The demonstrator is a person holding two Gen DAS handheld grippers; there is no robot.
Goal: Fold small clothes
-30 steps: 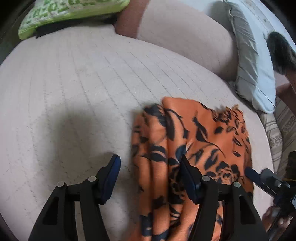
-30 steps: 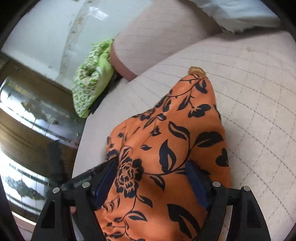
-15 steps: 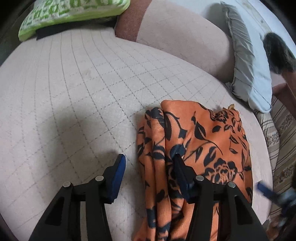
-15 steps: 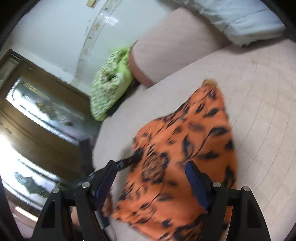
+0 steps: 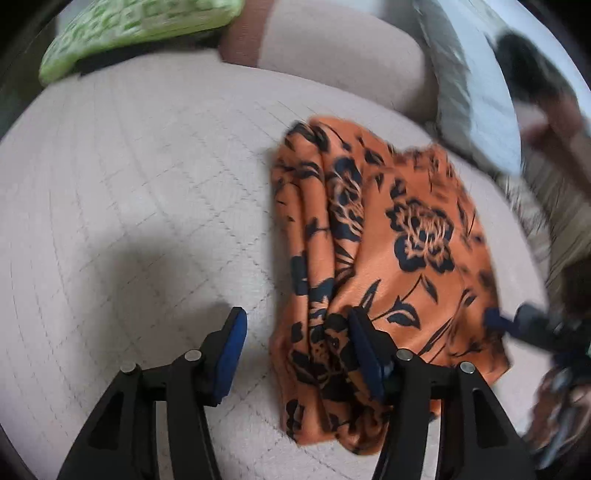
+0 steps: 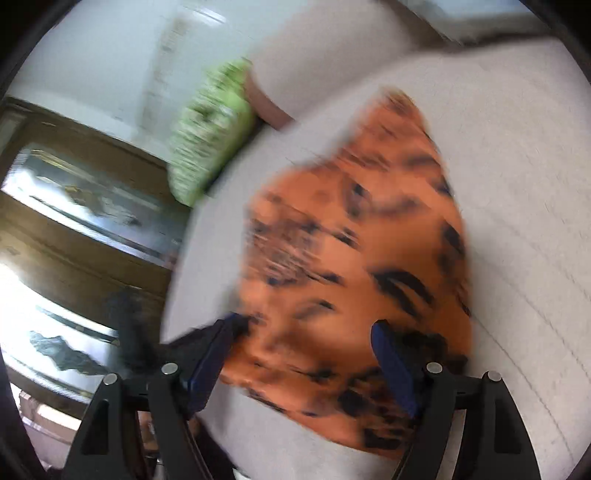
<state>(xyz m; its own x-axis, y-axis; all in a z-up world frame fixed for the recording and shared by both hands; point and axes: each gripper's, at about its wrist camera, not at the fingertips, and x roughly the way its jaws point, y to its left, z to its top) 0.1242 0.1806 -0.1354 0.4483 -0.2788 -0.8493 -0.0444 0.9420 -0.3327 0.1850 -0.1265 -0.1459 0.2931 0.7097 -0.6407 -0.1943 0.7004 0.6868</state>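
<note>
With my left gripper (image 5: 297,354) and right gripper (image 6: 301,360) both spread wide and holding nothing, I hover over the orange floral garment (image 5: 384,251) lying bunched on the quilted sofa seat (image 5: 129,206), mid-fold, I judge; next comes pinching an edge.

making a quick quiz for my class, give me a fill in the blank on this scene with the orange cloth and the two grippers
1. The orange garment carries a dark ____ print.
2. The left gripper has its jaws ____, holding nothing.
3. The patterned cushion at the far end of the quilted surface is ____ in colour.
4. The right gripper hangs over the ____ garment with its jaws apart.

Missing words: floral; open; green; orange
</note>
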